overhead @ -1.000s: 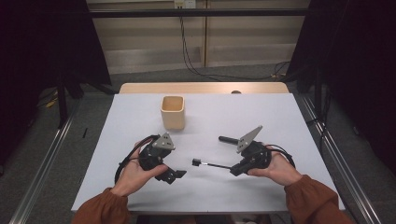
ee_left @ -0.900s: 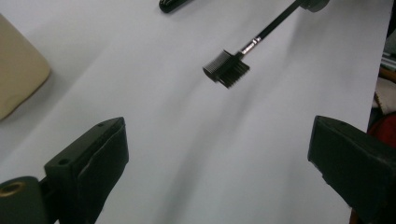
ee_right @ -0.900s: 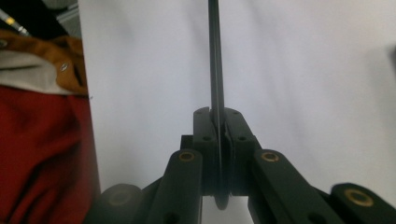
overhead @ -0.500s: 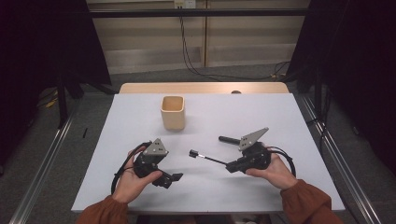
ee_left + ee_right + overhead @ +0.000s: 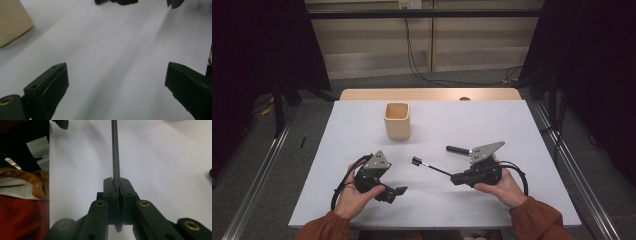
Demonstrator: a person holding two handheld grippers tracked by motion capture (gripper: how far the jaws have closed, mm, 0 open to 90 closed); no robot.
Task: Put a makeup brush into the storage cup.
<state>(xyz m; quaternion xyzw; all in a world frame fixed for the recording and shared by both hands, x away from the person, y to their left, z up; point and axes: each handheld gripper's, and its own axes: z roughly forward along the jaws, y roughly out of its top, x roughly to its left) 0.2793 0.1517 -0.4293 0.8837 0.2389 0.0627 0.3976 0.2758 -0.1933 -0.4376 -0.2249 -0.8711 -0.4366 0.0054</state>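
From the high view we see the right hand-held gripper (image 5: 455,178) clamped on a thin black tool (image 5: 432,168): a slender rod with a small blocky head (image 5: 416,161) at its far end, reaching out over the middle of the desk (image 5: 512,125) toward the left. The left hand-held gripper (image 5: 398,192) lies low at the near left, jaws spread. A beige cup (image 5: 397,120) stands upright farther back, and a short black cylinder (image 5: 457,149) lies near the right hand. The desk is white; grey floor and dark curtains surround it.

In the left gripper view we see its jaws wide apart over bare desk, the cup (image 5: 12,22) at upper left.

In the right gripper view the jaws pinch the rod (image 5: 115,155), which runs straight ahead.
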